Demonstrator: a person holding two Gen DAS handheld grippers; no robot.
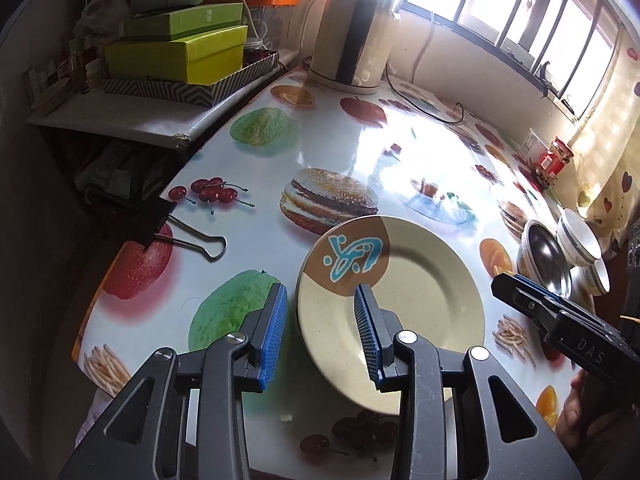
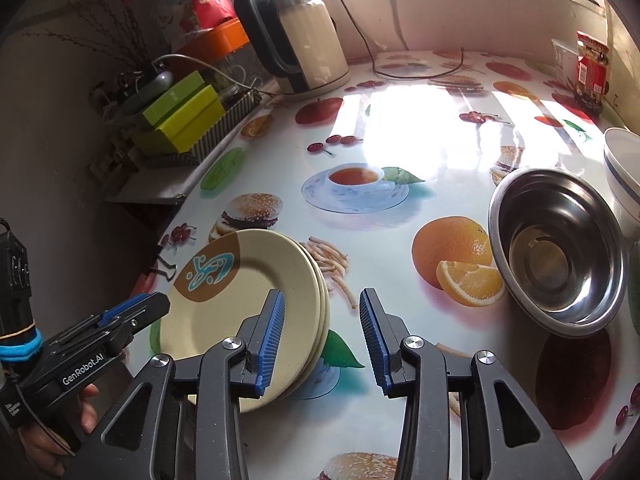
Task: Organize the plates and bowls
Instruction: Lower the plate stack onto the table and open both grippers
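My left gripper (image 1: pixel 320 332): spread, astride plate stack (image 1: pixel 420 292) rim | my right gripper (image 2: pixel 322 338): spread, astride opposite rim | stack flat, printed patch away from me

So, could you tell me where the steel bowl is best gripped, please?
Grip the steel bowl by its thin rolled rim, probably at the near left edge, coming from above with one finger inside and one outside. It sits upright and open, and a white bowl crowds its far right side.
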